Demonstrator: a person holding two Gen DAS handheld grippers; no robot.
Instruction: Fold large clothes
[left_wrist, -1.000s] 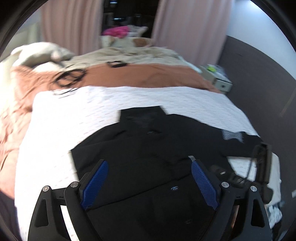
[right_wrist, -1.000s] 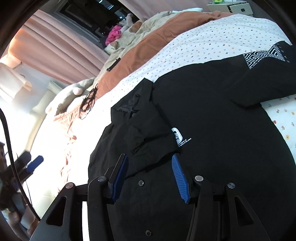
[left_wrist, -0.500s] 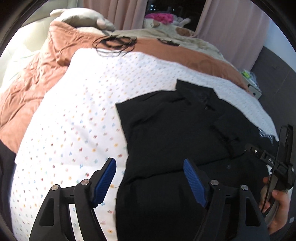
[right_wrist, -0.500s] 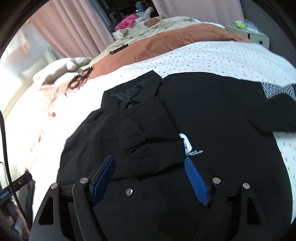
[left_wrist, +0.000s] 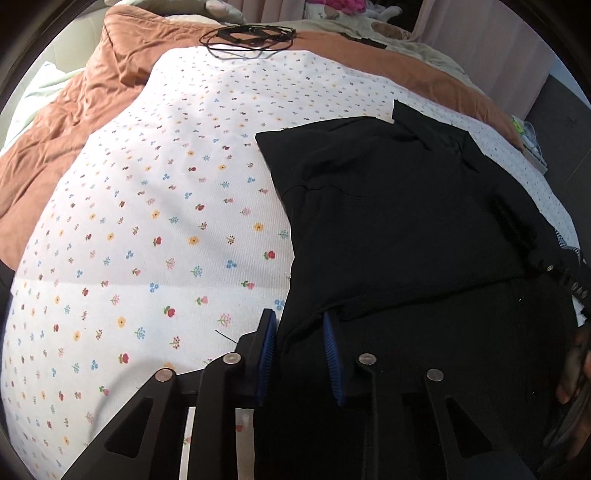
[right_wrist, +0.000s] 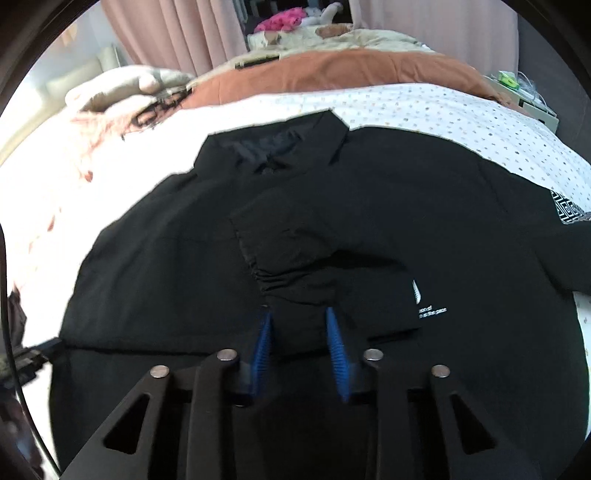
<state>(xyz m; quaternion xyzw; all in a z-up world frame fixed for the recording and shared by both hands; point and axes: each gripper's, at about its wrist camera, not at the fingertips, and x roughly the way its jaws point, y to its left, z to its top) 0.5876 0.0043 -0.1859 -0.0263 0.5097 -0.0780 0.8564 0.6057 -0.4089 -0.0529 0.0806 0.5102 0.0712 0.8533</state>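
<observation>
A black jacket (left_wrist: 406, 221) lies flat on the floral bedsheet (left_wrist: 147, 240), collar (right_wrist: 273, 147) towards the far side. One sleeve is folded across the chest, its gathered cuff (right_wrist: 295, 266) beside a white logo print (right_wrist: 424, 306). My left gripper (left_wrist: 298, 326) is at the jacket's left edge, jaws closing, with black cloth bunched between the blue pads (left_wrist: 266, 343). My right gripper (right_wrist: 298, 328) is over the folded sleeve's near end, jaws closing on the cloth there.
A brown blanket (left_wrist: 92, 92) lies along the sheet's far and left sides, with a coil of black cable (left_wrist: 247, 37) on it. Pillows (right_wrist: 122, 85) and pink curtains stand behind. A box (right_wrist: 532, 99) sits far right. A person's hand (left_wrist: 576, 369) shows at the right edge.
Both grippers came down closer to the jacket and narrowed from wide open. The left one shifted to the jacket's left edge; the right one now has the folded sleeve's cloth between its pads.
</observation>
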